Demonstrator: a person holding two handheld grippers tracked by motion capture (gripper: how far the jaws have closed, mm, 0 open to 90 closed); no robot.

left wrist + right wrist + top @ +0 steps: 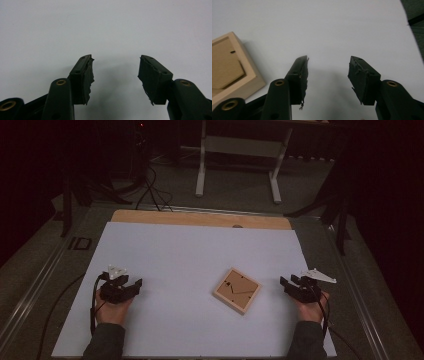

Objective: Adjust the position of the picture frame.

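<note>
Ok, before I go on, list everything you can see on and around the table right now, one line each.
Wooden picture frame: one, light wood, lying back-side up on the sheet, right of centre, turned at an angle, nearer the right tongs.
White sheet: one, pale, covering most of the table top.
Table: one, wood strip showing along the far edge of the sheet.
White stand: one, white legs, on the floor beyond the table.
Cables: several, black, on the floor at the far left.
Left tongs: one, black, jaws apart with nothing between them, near the sheet's left edge.
Right tongs: one, black, jaws apart and empty, just right of the frame.
Hands: two, in dark sleeves, coming in from the near edge.
</note>
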